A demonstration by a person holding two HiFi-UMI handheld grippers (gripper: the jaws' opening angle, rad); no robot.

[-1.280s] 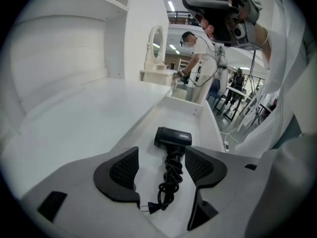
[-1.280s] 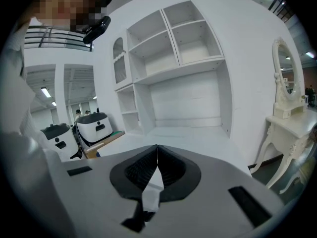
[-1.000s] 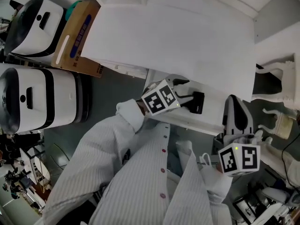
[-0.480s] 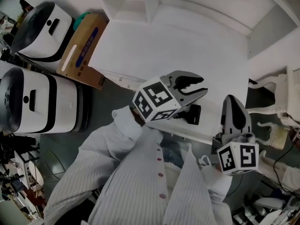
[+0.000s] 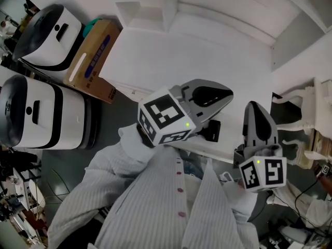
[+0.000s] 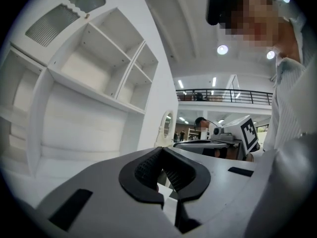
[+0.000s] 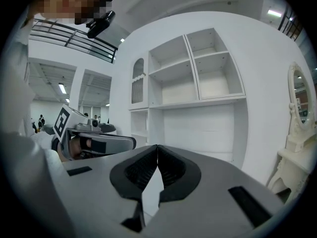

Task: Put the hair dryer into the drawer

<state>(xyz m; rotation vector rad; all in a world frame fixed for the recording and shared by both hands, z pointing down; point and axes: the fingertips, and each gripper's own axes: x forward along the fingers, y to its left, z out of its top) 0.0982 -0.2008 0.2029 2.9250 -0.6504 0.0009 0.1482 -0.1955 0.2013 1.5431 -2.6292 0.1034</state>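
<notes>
A small black object (image 5: 211,130), probably the hair dryer, lies at the front edge of the white desk (image 5: 197,51), half hidden under my left gripper; I cannot tell whether it sits in a drawer. My left gripper (image 5: 230,94) hangs well above it, pointing level. Its jaws have just been closing and now stand shut with nothing between them (image 6: 161,152). My right gripper (image 5: 254,105) is held to the right of the desk's front corner, also shut and empty (image 7: 157,150). Each gripper shows in the other's view.
Two white-and-black appliances (image 5: 44,32) (image 5: 31,113) and a cardboard box (image 5: 93,61) stand on the floor left of the desk. A white shelf unit (image 6: 99,58) backs the desk. An ornate white mirror stand (image 7: 299,103) stands at the right.
My left gripper rose away from the black object and its jaws went from open to shut, empty. The right gripper lifted a little.
</notes>
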